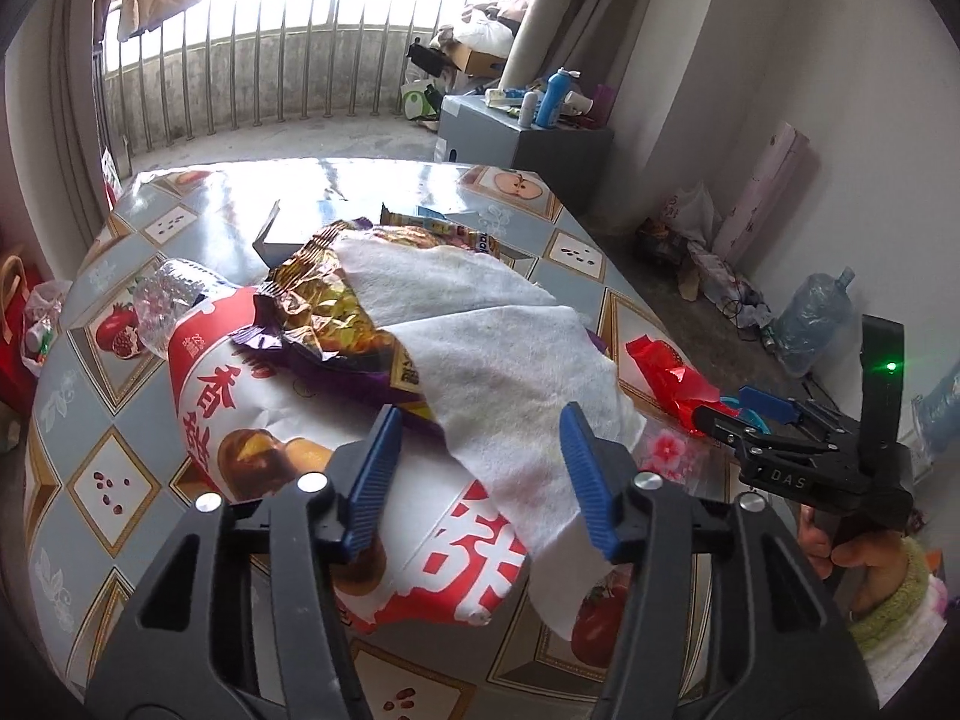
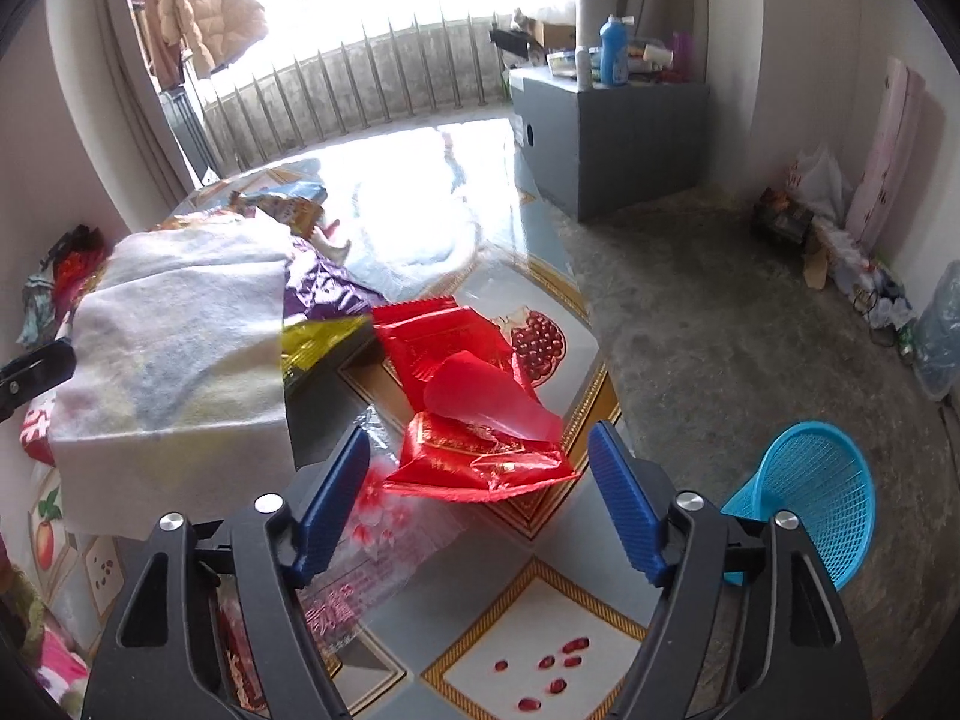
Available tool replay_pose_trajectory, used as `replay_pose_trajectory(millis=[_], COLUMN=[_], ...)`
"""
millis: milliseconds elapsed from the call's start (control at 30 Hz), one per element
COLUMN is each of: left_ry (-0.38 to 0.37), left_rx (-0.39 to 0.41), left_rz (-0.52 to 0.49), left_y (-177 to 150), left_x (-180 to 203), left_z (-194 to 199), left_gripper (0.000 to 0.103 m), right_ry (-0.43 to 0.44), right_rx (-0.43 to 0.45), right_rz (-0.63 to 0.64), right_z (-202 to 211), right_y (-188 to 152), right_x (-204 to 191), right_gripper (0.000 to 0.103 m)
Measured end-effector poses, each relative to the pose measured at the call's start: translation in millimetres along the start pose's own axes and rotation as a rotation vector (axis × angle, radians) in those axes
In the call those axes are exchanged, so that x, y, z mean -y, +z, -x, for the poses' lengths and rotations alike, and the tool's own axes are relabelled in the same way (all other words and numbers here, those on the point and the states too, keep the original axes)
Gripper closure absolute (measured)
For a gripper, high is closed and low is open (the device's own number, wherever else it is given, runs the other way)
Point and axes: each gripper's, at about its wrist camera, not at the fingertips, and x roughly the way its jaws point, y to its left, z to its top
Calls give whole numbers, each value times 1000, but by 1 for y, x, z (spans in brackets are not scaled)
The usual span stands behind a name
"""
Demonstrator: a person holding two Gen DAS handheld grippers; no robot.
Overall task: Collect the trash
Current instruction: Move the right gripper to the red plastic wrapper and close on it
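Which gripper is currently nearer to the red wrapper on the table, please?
Right. The right gripper is open with the red wrapper just ahead of its fingertips. The left gripper, also open, sits over the white cloth, off to the wrapper's side.

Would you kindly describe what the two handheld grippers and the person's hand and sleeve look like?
Both the left gripper and the right gripper have black skeletal frames with cut-outs, silver round bolts and ribbed blue finger pads. Seen from the left wrist, the right gripper's black body carries white "DAS" lettering and a green light. The bare hand wears a fuzzy yellow-green cuff.
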Motion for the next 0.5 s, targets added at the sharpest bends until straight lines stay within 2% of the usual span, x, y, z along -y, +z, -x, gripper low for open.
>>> replay_pose_trajectory(millis=[133,267,367,500], left_ry=[-13,-29,-34,-41], left_rx=[-12,-21,-21,-11], left_rz=[15,17,15,14], left_y=[0,-1,-1,0], left_x=[-2,-1,1,2], left_z=[-1,1,2,3], left_gripper=[67,77,89,100], right_ry=[13,16,15,19], right_rx=[-31,-55,-62,-65], right_rz=[-14,-13,-9,-6], right_z=[-10,-17,-21,-21], right_y=[2,-1,-4,-5], right_x=[3,1,0,0], right_gripper=[40,42,43,46])
